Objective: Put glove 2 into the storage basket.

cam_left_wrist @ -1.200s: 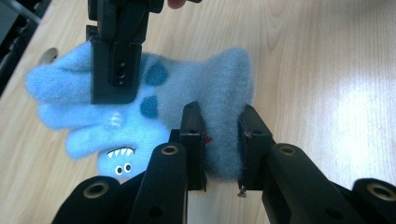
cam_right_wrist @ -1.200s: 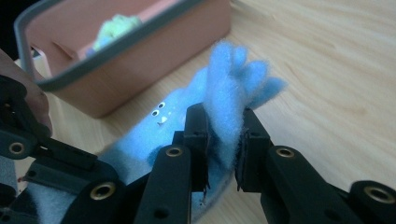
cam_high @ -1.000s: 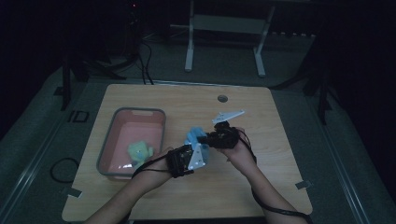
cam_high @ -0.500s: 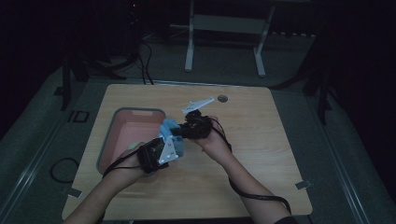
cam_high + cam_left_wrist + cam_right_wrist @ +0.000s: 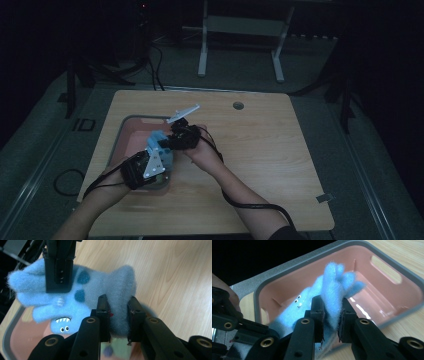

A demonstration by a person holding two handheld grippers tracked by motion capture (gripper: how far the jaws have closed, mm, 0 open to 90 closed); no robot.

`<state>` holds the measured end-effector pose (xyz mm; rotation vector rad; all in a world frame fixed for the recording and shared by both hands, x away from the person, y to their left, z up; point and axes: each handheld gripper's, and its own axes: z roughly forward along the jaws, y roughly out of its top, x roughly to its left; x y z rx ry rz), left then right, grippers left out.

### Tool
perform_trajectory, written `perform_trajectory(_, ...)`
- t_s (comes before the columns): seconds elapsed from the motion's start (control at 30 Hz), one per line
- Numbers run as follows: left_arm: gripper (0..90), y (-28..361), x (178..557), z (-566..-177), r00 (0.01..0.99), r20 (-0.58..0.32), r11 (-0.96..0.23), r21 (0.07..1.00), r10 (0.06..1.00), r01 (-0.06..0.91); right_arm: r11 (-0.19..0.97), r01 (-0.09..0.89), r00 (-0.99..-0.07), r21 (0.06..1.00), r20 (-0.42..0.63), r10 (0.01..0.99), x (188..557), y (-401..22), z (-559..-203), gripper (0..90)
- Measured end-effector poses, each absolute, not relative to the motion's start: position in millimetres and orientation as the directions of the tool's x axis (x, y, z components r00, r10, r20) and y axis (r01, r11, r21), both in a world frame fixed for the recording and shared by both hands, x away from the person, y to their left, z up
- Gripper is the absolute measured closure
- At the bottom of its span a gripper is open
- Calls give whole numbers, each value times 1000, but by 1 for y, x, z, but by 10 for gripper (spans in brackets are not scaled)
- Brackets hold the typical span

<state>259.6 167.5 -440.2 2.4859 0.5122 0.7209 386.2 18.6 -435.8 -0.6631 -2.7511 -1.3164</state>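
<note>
A blue fuzzy sock (image 5: pixel 156 138) with dark spots and a small monster face hangs stretched between my two grippers over the right side of a pink bin (image 5: pixel 136 120). The left gripper (image 5: pixel 159 151) is shut on one end of the sock (image 5: pixel 120 287), whose fabric is pinched between its pads. The right gripper (image 5: pixel 168 142) is shut on the other end (image 5: pixel 334 282), where the lobed edge sticks up above its jaws. In the left gripper view the right gripper's finger (image 5: pixel 58 270) presses on the sock. The pink bin (image 5: pixel 287 267) lies just beneath.
The bin has a grey rim and sits on the left part of the wooden table (image 5: pixel 260 145). A round hole (image 5: pixel 238 105) is near the table's far edge. A black cable (image 5: pixel 250 205) trails from the right hand. Something greenish and blurred lies in the bin (image 5: pixel 120 350).
Both hands have carried the sock leftward, from over the middle of the table to over the right side of the pink bin. Both grips look unchanged.
</note>
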Motion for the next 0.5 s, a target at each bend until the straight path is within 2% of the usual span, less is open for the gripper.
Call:
perform_trajectory(0.23,764,188,259,-450,777,374,-798,544,507,259,578,391,-912,716,214,351,391,47,-448,778)
perform_trajectory(0.5,763,192,270,-473,789,340,-802,518,512,298,607,408,-906,682,222,360,397,61,-469,777)
